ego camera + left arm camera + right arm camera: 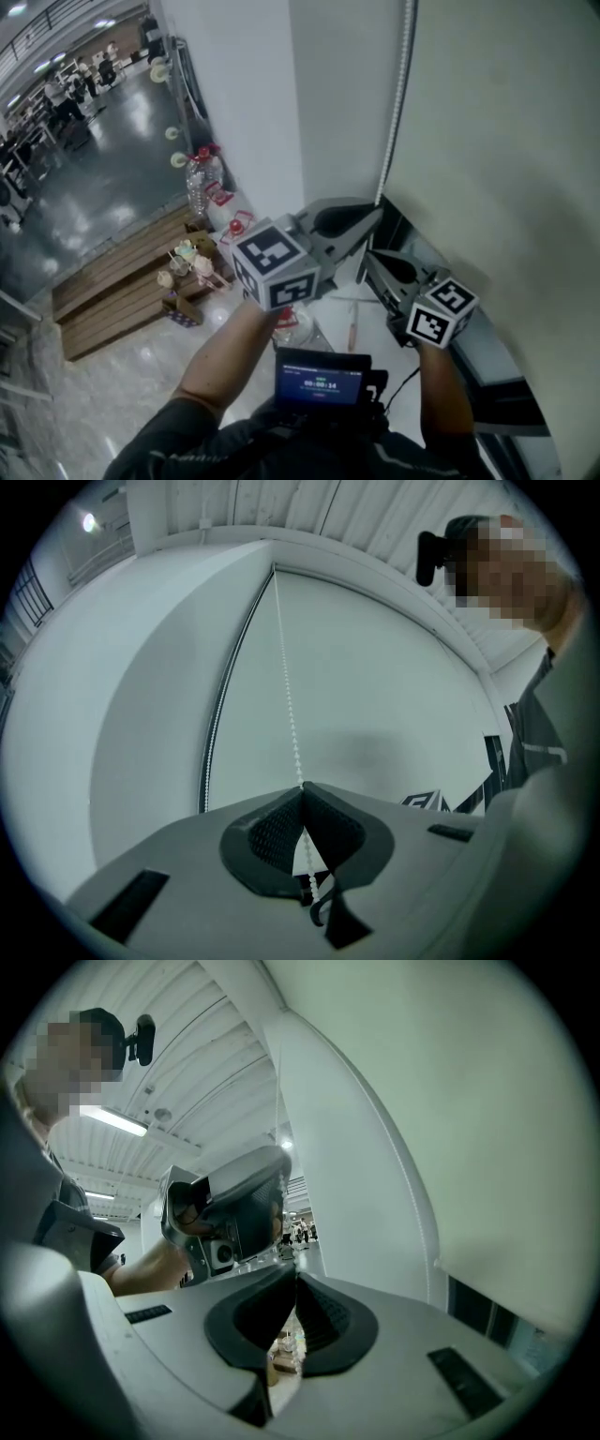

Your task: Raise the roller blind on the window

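The pale roller blind (506,141) hangs down over the window at the right. Its white bead chain (403,84) drops along the blind's left edge. My left gripper (378,212) points up and to the right, shut on that chain. In the left gripper view the bead chain (286,667) runs straight up from the closed tips (302,787) and shows again between the jaws lower down. My right gripper (368,255) sits just below and to the right of the left one. Its jaws (296,1271) are shut, and I see no chain between them.
A white wall (244,94) stands left of the blind, and the dark window frame (497,375) shows under the blind's lower edge. Below are the white sill (337,323), a stepped wooden shelf (122,291) with small items, and a water bottle (202,183). A small screen (321,382) sits at the person's chest.
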Demonstrator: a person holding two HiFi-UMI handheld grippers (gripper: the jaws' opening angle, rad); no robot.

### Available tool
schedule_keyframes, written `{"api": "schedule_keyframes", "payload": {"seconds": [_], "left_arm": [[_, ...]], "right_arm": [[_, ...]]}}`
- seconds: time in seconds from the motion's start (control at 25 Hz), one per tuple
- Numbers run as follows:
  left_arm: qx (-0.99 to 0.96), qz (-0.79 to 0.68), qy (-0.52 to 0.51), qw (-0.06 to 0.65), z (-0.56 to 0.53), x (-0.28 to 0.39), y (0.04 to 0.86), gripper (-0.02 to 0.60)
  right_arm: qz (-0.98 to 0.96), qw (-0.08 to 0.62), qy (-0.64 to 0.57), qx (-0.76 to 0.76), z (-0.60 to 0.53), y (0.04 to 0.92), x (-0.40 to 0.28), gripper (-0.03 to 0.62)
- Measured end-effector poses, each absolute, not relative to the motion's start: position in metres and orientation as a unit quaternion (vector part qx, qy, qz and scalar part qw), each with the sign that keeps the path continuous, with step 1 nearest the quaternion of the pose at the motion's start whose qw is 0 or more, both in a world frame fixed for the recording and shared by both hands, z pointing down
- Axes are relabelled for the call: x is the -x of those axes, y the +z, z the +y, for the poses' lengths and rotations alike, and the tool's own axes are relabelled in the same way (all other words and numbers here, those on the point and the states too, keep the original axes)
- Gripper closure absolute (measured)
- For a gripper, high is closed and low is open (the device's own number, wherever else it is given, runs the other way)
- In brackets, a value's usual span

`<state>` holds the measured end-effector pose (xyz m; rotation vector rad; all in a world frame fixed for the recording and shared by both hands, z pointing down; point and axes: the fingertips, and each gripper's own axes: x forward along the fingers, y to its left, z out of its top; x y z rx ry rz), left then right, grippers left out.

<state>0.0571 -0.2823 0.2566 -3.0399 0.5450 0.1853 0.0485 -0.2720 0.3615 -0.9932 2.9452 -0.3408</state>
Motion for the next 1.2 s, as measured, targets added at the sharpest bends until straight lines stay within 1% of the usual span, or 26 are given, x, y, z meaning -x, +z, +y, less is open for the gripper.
{"api": "schedule_keyframes", "payload": {"seconds": [0.2, 0.36, 0.44, 0.52, 0.6, 0.68, 0.72, 0.76, 0.88, 1.08, 1.2], "left_arm": [[0.983, 0.172, 0.071, 0.002, -0.282, -0.058, 0.275, 0.583], [0.982, 0.179, 0.066, 0.01, -0.286, -0.056, 0.277, 0.583], [0.981, 0.181, 0.067, 0.006, -0.287, -0.053, 0.277, 0.583], [0.981, 0.18, 0.07, 0.002, -0.285, -0.051, 0.276, 0.583], [0.981, 0.181, 0.07, 0.003, -0.286, -0.051, 0.274, 0.583], [0.981, 0.182, 0.069, 0.006, -0.287, -0.052, 0.274, 0.583], [0.981, 0.182, 0.07, 0.005, -0.286, -0.053, 0.274, 0.583], [0.981, 0.181, 0.071, 0.004, -0.285, -0.053, 0.274, 0.583], [0.981, 0.18, 0.072, 0.002, -0.284, -0.053, 0.276, 0.583], [0.981, 0.182, 0.071, 0.002, -0.282, -0.052, 0.274, 0.583], [0.981, 0.184, 0.069, 0.003, -0.281, -0.051, 0.274, 0.583]], "right_arm": [[0.937, 0.003, -0.133, 0.323, -0.272, 0.381, -0.049, 0.586], [0.937, -0.008, -0.124, 0.326, -0.273, 0.383, -0.054, 0.582], [0.935, -0.016, -0.108, 0.337, -0.273, 0.378, -0.061, 0.551], [0.933, -0.009, -0.093, 0.349, -0.272, 0.364, -0.074, 0.546], [0.931, 0.01, -0.08, 0.356, -0.274, 0.34, -0.087, 0.509], [0.931, 0.026, -0.057, 0.359, -0.277, 0.309, -0.094, 0.499], [0.933, 0.031, -0.043, 0.357, -0.278, 0.293, -0.094, 0.479], [0.935, 0.034, -0.03, 0.353, -0.277, 0.279, -0.092, 0.474], [0.943, 0.025, -0.001, 0.332, -0.275, 0.248, -0.082, 0.465], [0.95, -0.02, 0.024, 0.31, -0.271, 0.227, -0.068, 0.464], [0.95, -0.004, 0.028, 0.312, -0.271, 0.212, -0.066, 0.464]]}}
